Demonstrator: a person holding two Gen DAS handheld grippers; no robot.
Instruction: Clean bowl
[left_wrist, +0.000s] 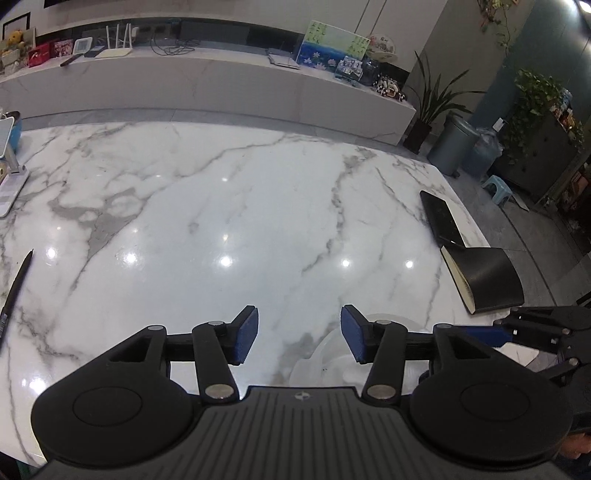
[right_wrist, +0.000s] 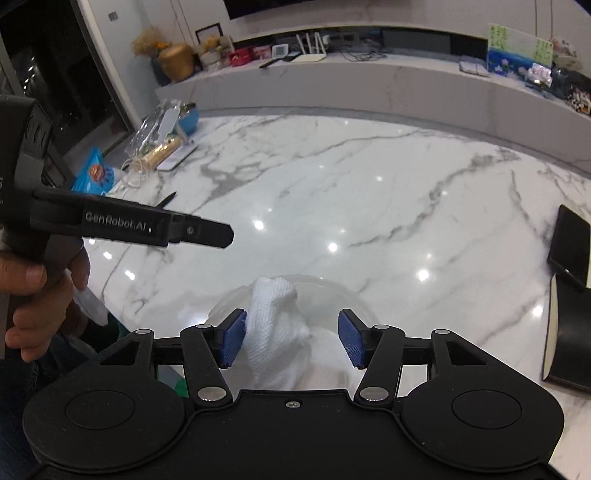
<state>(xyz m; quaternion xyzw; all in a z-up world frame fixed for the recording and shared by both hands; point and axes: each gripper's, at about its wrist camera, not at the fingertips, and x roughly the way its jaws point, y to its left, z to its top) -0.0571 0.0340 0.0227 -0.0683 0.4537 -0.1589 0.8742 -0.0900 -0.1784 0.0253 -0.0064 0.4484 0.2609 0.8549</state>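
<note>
A clear, pale bowl (right_wrist: 325, 295) stands on the marble table near its front edge. A white cloth (right_wrist: 275, 325) lies bunched in it. My right gripper (right_wrist: 291, 338) is open just above the bowl, the cloth between its blue pads and against the left pad (right_wrist: 232, 341). In the left wrist view the bowl (left_wrist: 325, 354) shows low, partly hidden behind the right finger. My left gripper (left_wrist: 299, 338) is open and empty, above the table to the left of the bowl. It also shows side-on in the right wrist view (right_wrist: 207, 232).
A black phone (left_wrist: 441, 218) and a black notebook (left_wrist: 484, 278) lie at the table's right edge. A black pen (left_wrist: 16, 288) lies at the left. A tablet stand (right_wrist: 173, 129), bags and cables sit at the far left corner. A long shelf (left_wrist: 221, 77) runs behind.
</note>
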